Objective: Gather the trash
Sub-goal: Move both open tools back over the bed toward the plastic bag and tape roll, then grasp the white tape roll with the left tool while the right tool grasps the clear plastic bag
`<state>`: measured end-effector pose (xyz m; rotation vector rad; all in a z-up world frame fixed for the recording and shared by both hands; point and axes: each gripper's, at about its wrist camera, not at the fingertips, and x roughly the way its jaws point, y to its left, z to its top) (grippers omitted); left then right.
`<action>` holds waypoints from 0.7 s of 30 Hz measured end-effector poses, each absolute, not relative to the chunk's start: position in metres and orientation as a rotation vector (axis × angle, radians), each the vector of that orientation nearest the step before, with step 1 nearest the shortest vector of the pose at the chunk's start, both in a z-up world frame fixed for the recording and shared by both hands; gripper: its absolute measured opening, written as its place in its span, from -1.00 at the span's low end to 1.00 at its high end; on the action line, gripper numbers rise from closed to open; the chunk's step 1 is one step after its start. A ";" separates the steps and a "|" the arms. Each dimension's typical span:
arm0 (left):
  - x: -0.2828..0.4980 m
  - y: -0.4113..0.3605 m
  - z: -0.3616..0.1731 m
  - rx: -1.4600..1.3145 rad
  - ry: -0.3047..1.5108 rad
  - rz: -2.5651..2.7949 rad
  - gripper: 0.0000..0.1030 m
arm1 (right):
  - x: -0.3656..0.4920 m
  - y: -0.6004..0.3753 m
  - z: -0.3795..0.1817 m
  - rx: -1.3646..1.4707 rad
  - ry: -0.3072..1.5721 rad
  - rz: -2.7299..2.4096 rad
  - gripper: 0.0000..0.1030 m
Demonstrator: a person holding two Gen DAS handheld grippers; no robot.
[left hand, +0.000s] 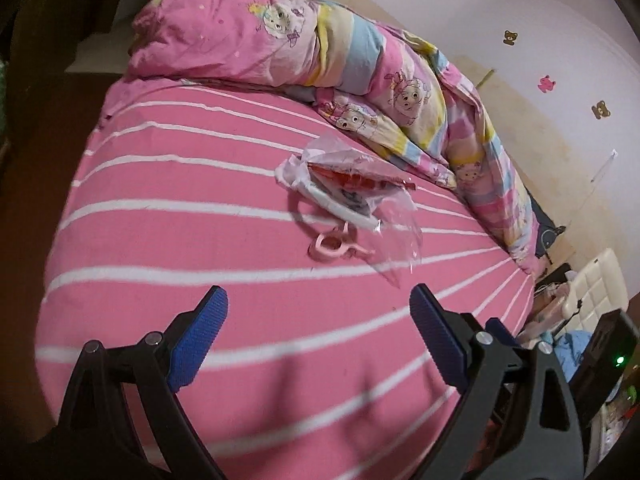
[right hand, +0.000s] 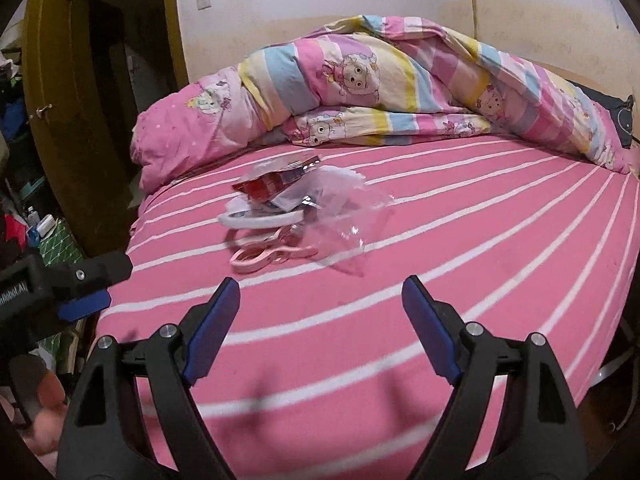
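Observation:
A pile of trash lies mid-bed on the pink striped sheet (left hand: 168,240): a red packet (left hand: 352,178) (right hand: 276,180), a clear plastic bag (left hand: 396,236) (right hand: 344,224), a white wrapper (left hand: 344,204) (right hand: 260,218) and a pink clip (left hand: 332,245) (right hand: 268,256). My left gripper (left hand: 318,300) is open and empty, hovering above the sheet short of the pile. My right gripper (right hand: 320,292) is open and empty too, just short of the clip. The left gripper's finger (right hand: 86,304) shows at the left edge of the right wrist view.
A rumpled pink cartoon duvet (left hand: 360,80) (right hand: 380,88) lies along the far side of the bed by the wall. A dark wooden door (right hand: 60,100) stands left. A white chair (left hand: 596,292) and clutter sit beyond the bed's right end.

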<state>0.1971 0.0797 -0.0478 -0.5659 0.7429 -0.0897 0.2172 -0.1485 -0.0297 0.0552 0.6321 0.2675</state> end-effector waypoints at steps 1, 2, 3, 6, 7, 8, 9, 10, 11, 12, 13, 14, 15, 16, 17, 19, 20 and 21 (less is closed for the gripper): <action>0.207 0.082 -0.050 -0.581 0.752 -0.093 0.74 | 0.225 -0.149 -0.030 0.065 0.641 0.272 0.61; 0.215 0.082 -0.052 -0.590 0.759 -0.092 0.74 | 0.230 -0.149 -0.030 0.071 0.645 0.270 0.64; 0.222 0.083 -0.053 -0.597 0.767 -0.087 0.74 | 0.239 -0.150 -0.028 0.081 0.647 0.258 0.71; 0.242 0.082 -0.057 -0.616 0.778 -0.088 0.74 | 0.261 -0.151 -0.027 0.116 0.654 0.237 0.71; 0.250 0.082 -0.058 -0.619 0.785 -0.093 0.74 | 0.267 -0.151 -0.027 0.128 0.662 0.235 0.71; 0.256 0.081 -0.059 -0.618 0.789 -0.096 0.74 | 0.273 -0.151 -0.027 0.140 0.667 0.235 0.71; 0.262 0.080 -0.059 -0.616 0.794 -0.101 0.74 | 0.282 -0.150 -0.027 0.150 0.669 0.234 0.71; 0.269 0.079 -0.060 -0.614 0.799 -0.111 0.74 | 0.286 -0.149 -0.027 0.152 0.671 0.233 0.71; 0.274 0.079 -0.062 -0.617 0.805 -0.119 0.74 | 0.293 -0.146 -0.029 0.148 0.679 0.232 0.71; 0.279 0.079 -0.063 -0.621 0.811 -0.122 0.74 | 0.299 -0.145 -0.030 0.141 0.686 0.227 0.71; 0.285 0.080 -0.065 -0.633 0.818 -0.129 0.73 | 0.305 -0.143 -0.031 0.138 0.689 0.230 0.71; 0.290 0.082 -0.067 -0.645 0.825 -0.130 0.73 | 0.310 -0.142 -0.032 0.133 0.691 0.231 0.71; 0.294 0.082 -0.068 -0.652 0.830 -0.126 0.72 | 0.313 -0.141 -0.032 0.131 0.686 0.227 0.71; 0.298 0.085 -0.071 -0.672 0.836 -0.119 0.72 | 0.316 -0.141 -0.033 0.131 0.682 0.230 0.71; 0.302 0.086 -0.074 -0.692 0.843 -0.119 0.72 | 0.319 -0.140 -0.034 0.129 0.681 0.235 0.71; 0.311 0.089 -0.080 -0.737 0.860 -0.121 0.71 | 0.324 -0.137 -0.036 0.123 0.682 0.237 0.71; 0.315 0.090 -0.082 -0.758 0.867 -0.124 0.71 | 0.329 -0.134 -0.037 0.117 0.685 0.239 0.71; 0.319 0.092 -0.084 -0.777 0.873 -0.126 0.71 | 0.332 -0.131 -0.038 0.106 0.690 0.239 0.71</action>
